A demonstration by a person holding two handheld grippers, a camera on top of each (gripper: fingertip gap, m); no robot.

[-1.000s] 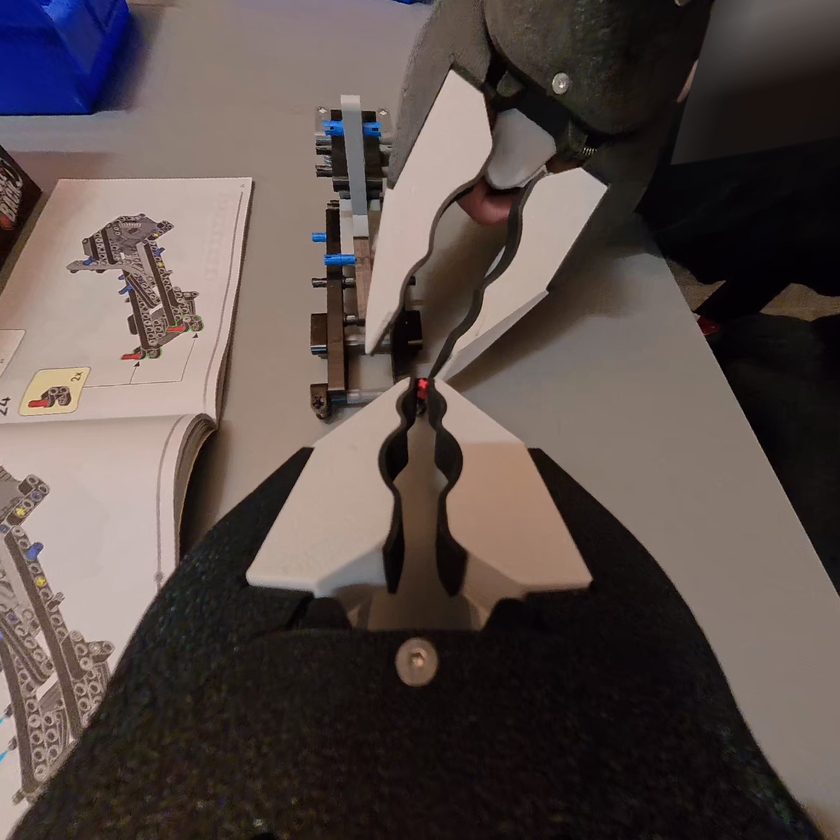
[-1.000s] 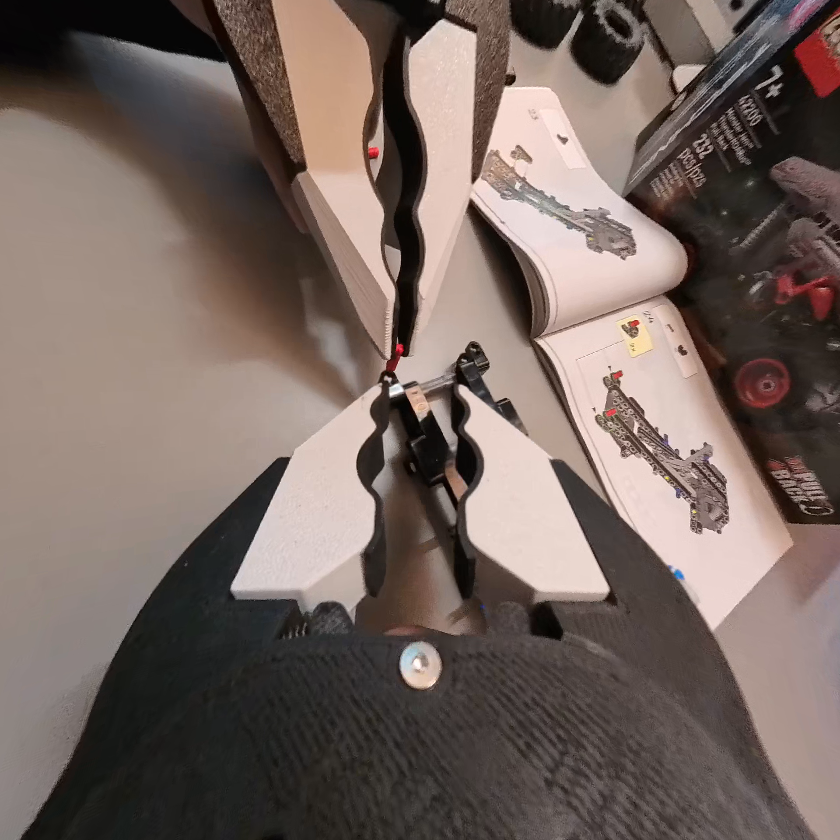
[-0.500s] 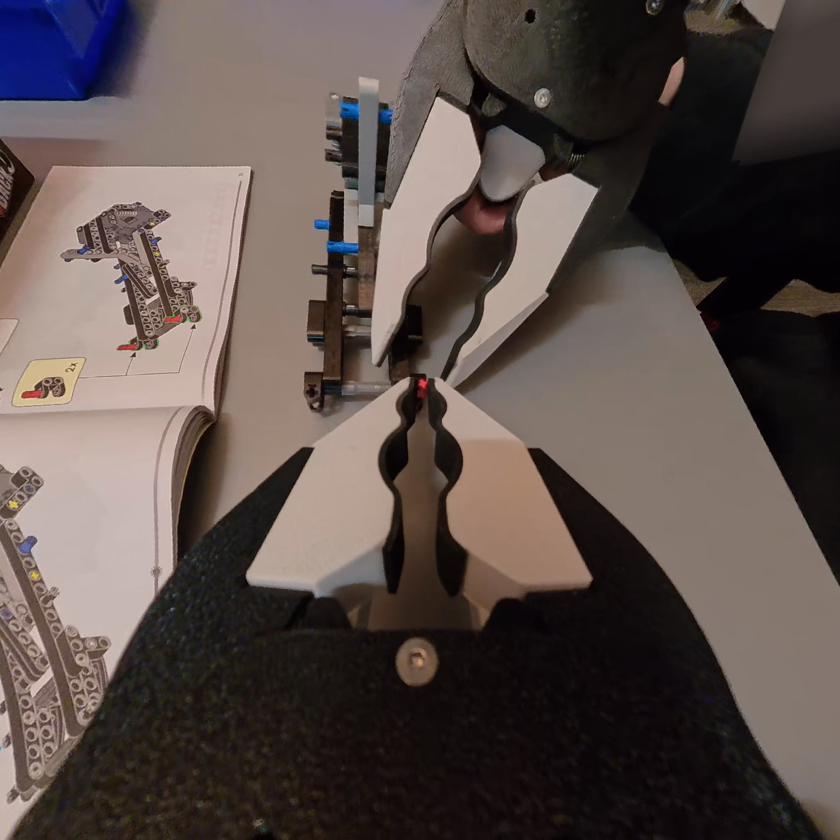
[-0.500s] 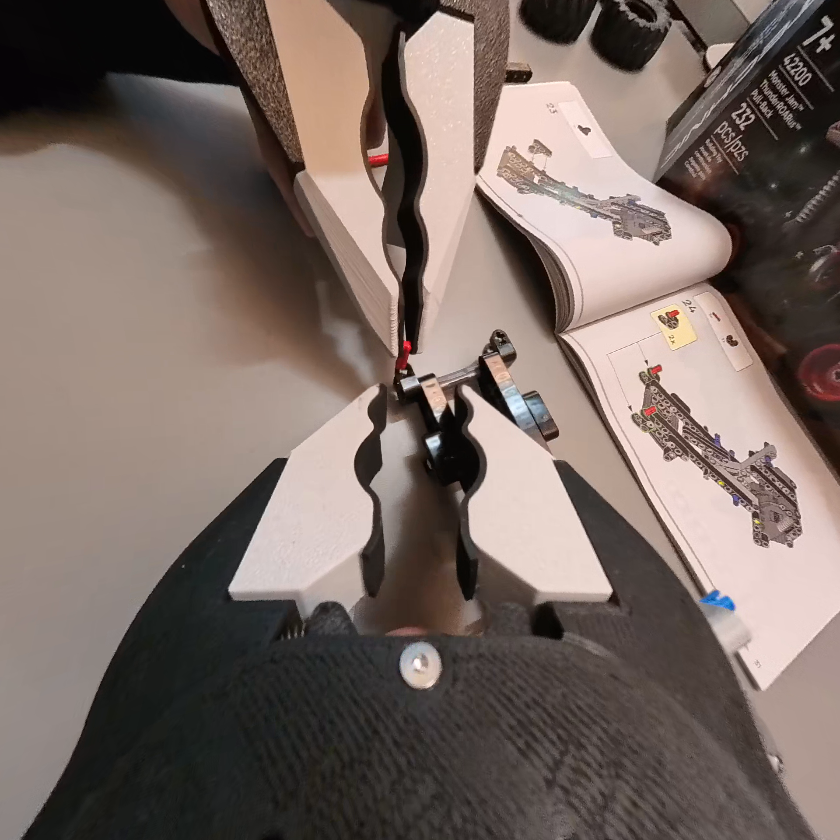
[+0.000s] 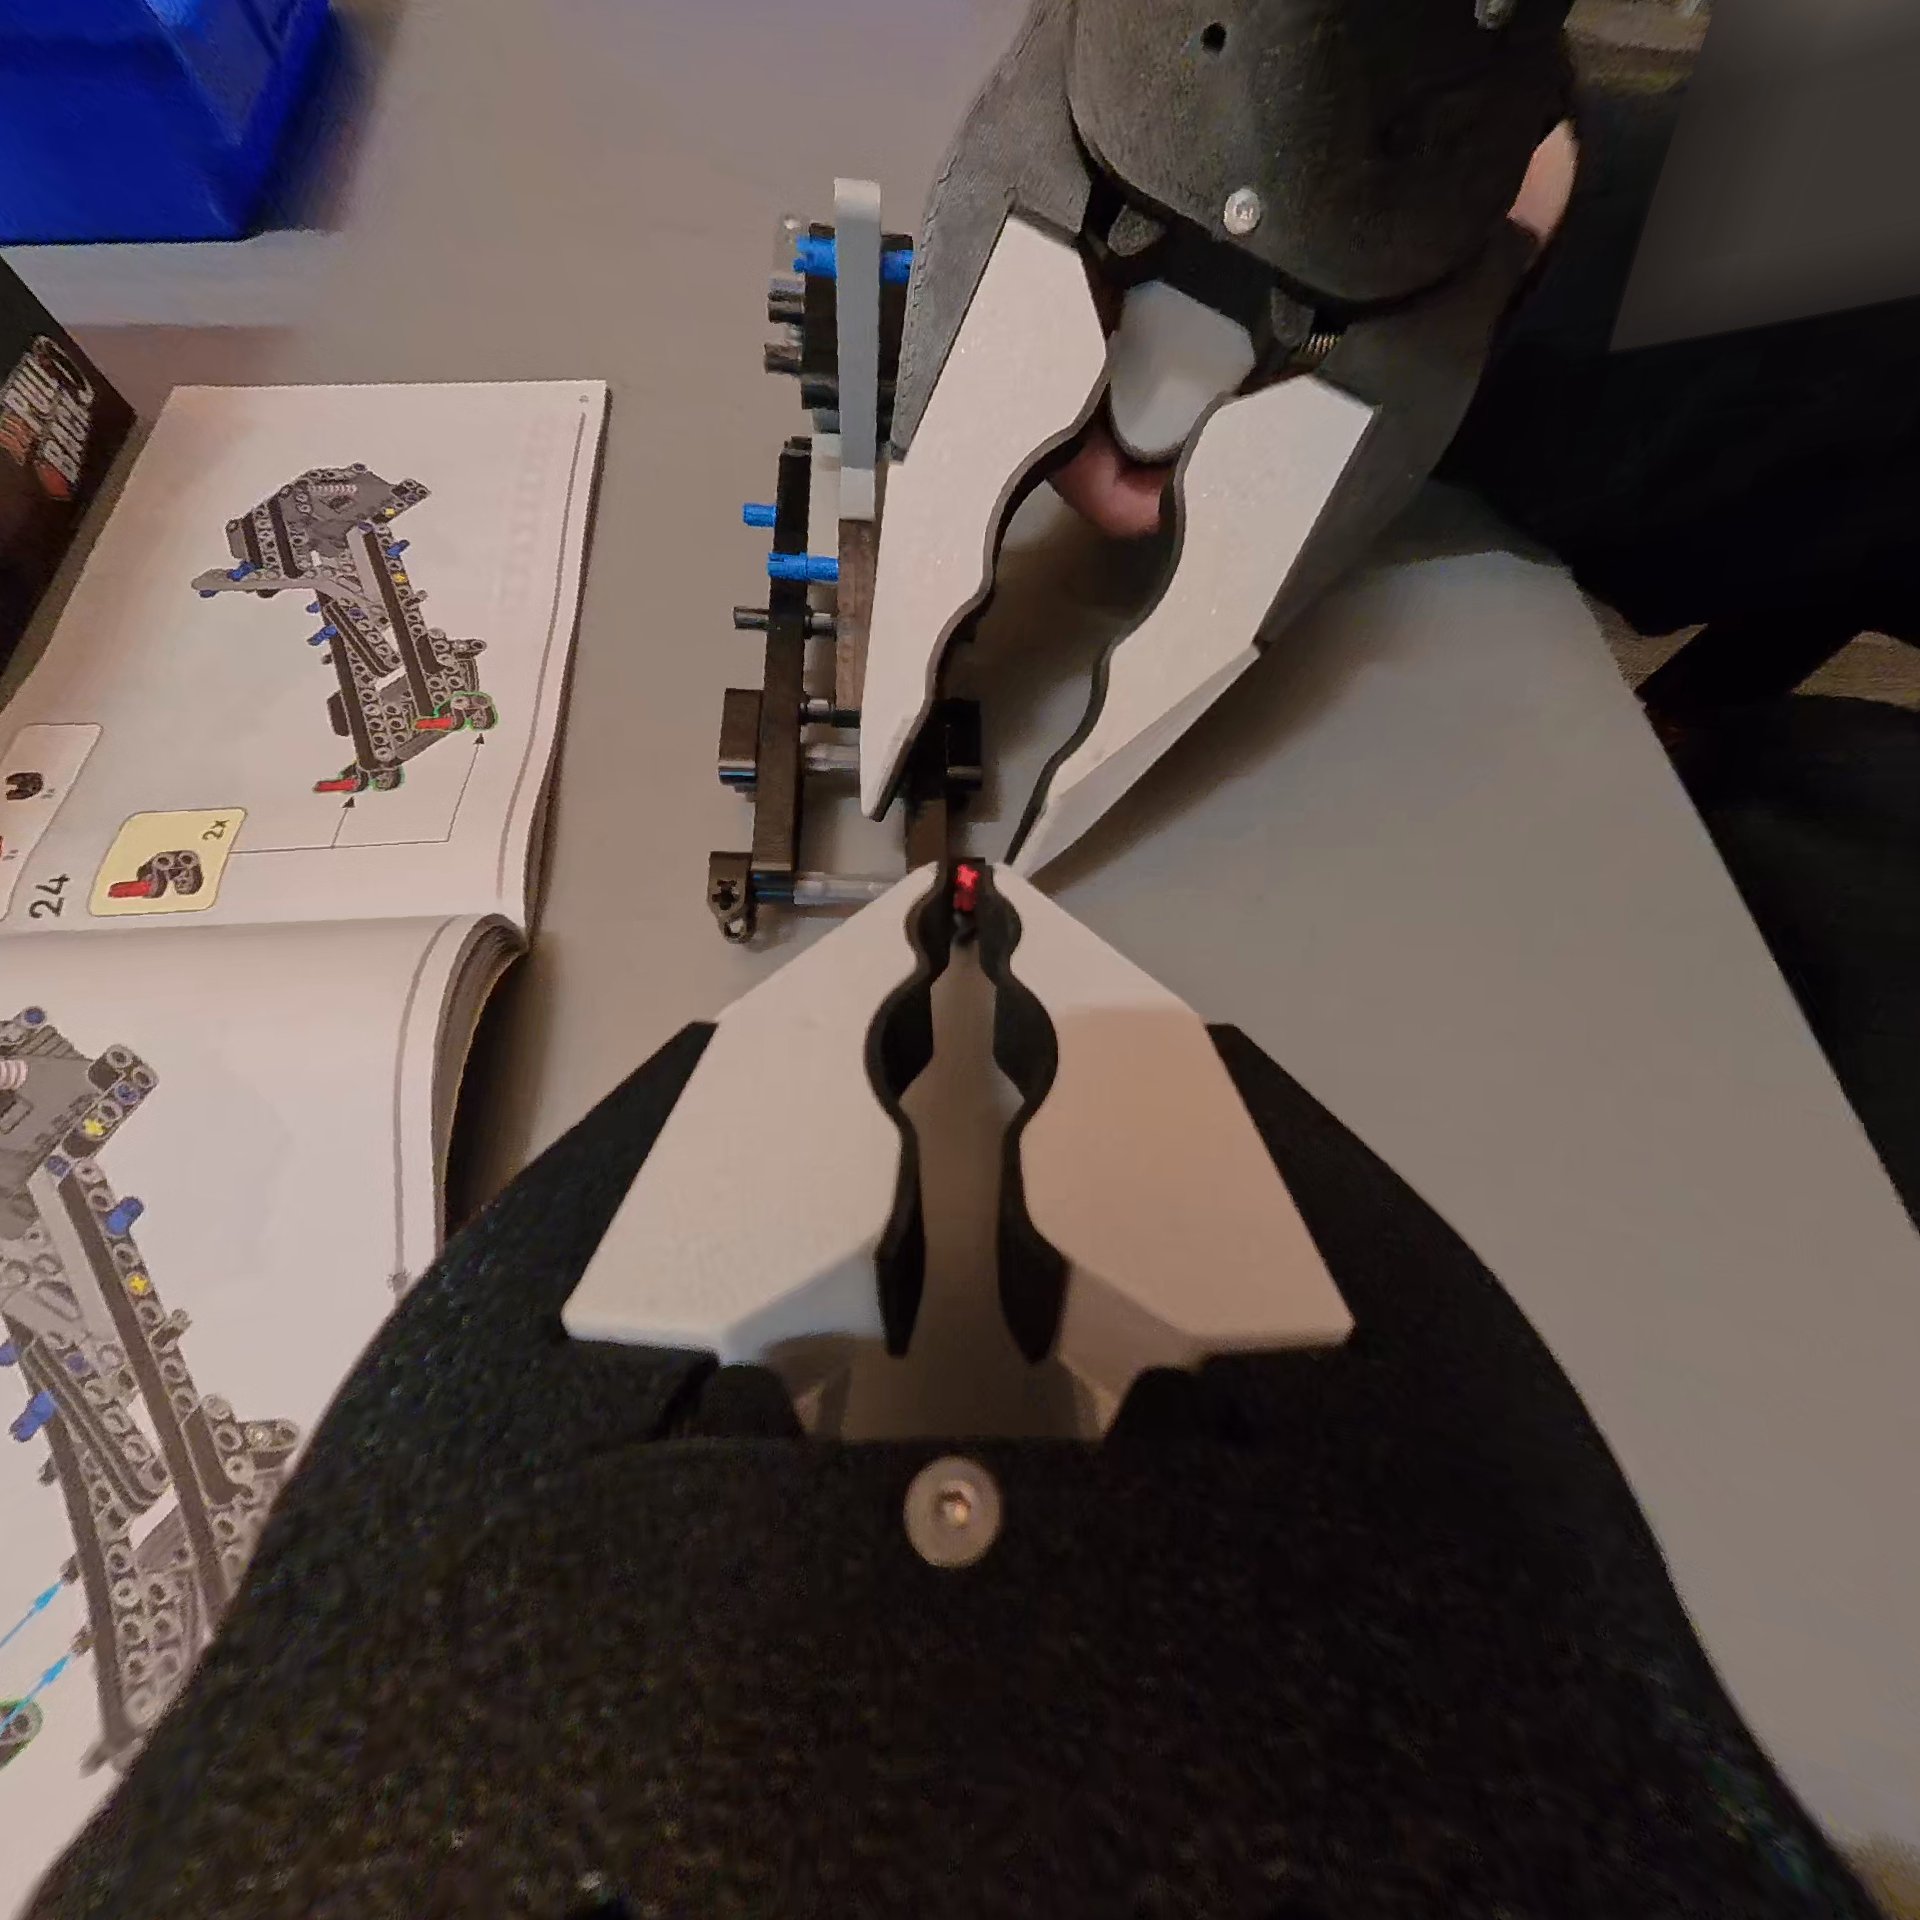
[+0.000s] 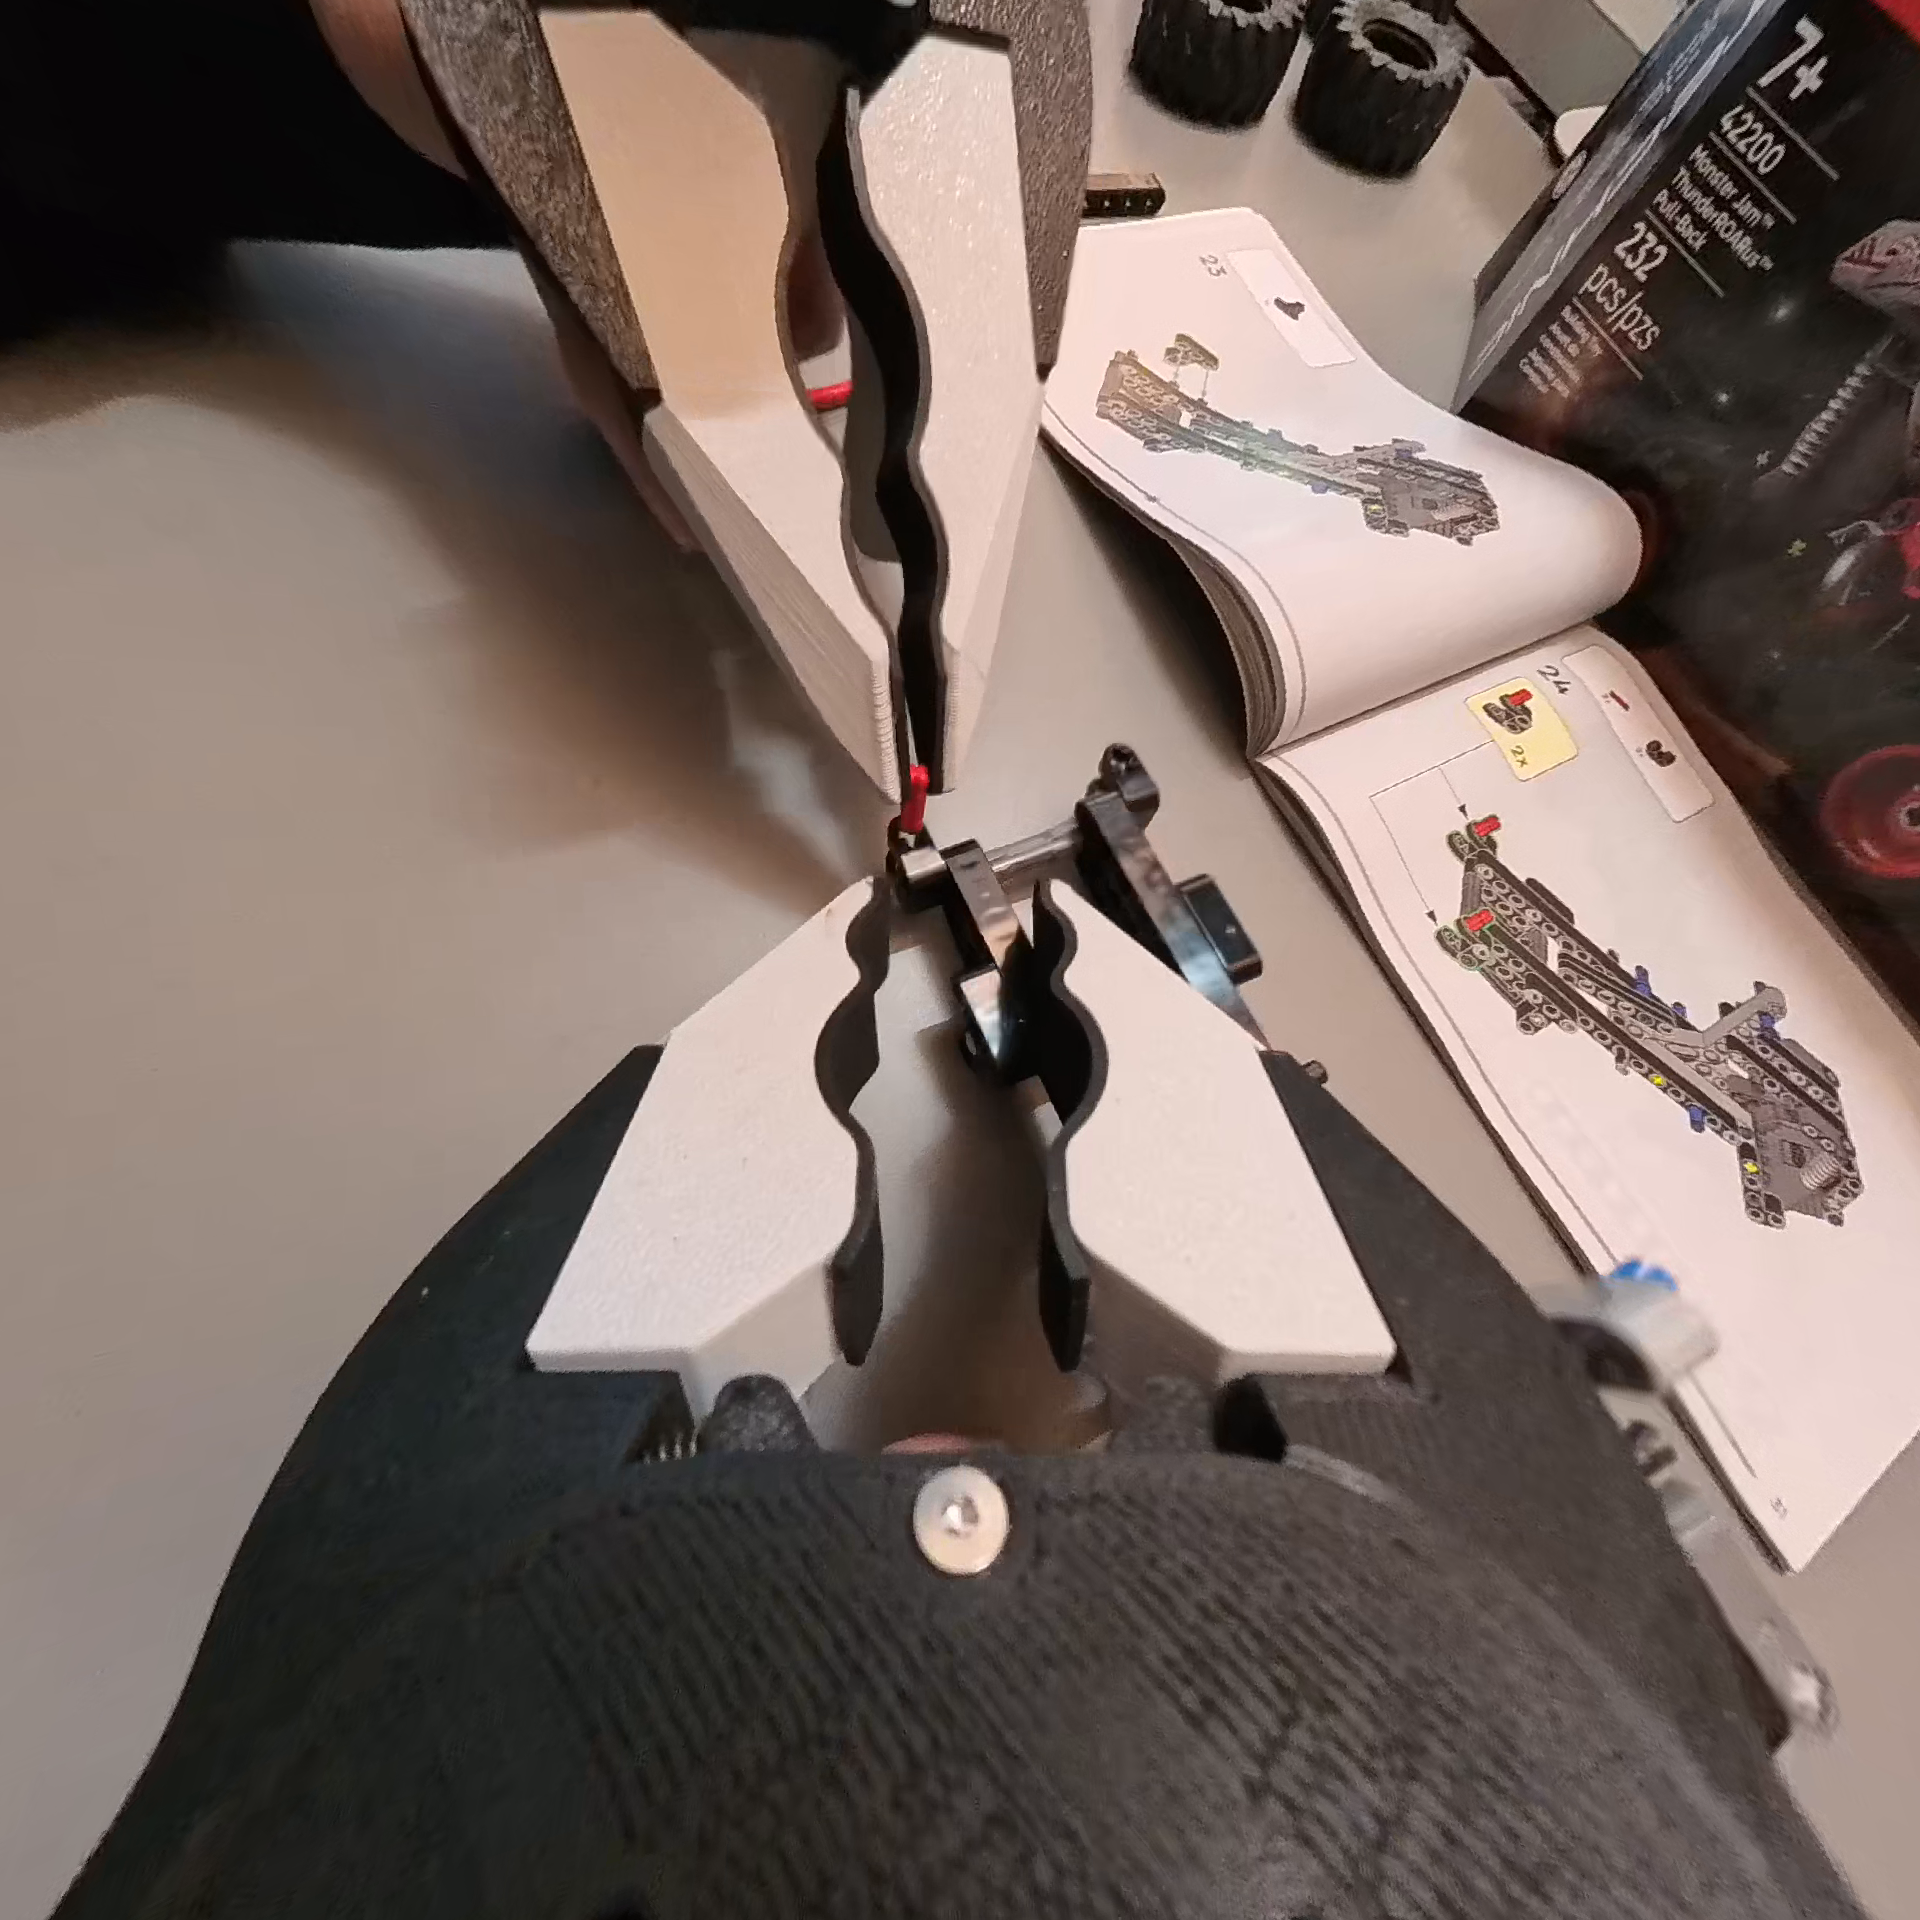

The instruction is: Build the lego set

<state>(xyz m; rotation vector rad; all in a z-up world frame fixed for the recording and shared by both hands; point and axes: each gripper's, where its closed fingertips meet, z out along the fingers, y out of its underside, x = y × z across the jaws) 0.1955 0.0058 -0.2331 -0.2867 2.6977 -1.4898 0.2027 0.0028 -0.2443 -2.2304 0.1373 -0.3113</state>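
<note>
A long black and grey Technic chassis point(image 5: 784, 727) with blue pins stands on its edge on the grey table. My left gripper point(image 5: 966, 883) is shut on a small red pin point(image 5: 968, 881), and holds it against the near end of the chassis's right beam. The right wrist view shows this red pin point(image 6: 914, 810) at the left gripper's tips point(image 6: 920, 779), touching the end of the chassis point(image 6: 1122, 862). My right gripper point(image 6: 956, 899) is open and straddles that black beam, with its right finger against it. It also shows in the left wrist view point(image 5: 951, 821).
An open instruction booklet point(image 5: 312, 623) lies left of the chassis; it also shows in the right wrist view point(image 6: 1558, 1039). The set's dark box point(image 6: 1714, 364) and black tyres point(image 6: 1278, 62) are behind it. A blue bin point(image 5: 156, 104) stands far left. The table edge point(image 5: 1714, 831) runs on the right. Left and right tips are no more than a few centimetres apart.
The chassis has turned a little between my right gripper's fingers, and that gripper has shifted slightly. My left gripper still holds the red pin at the beam's end.
</note>
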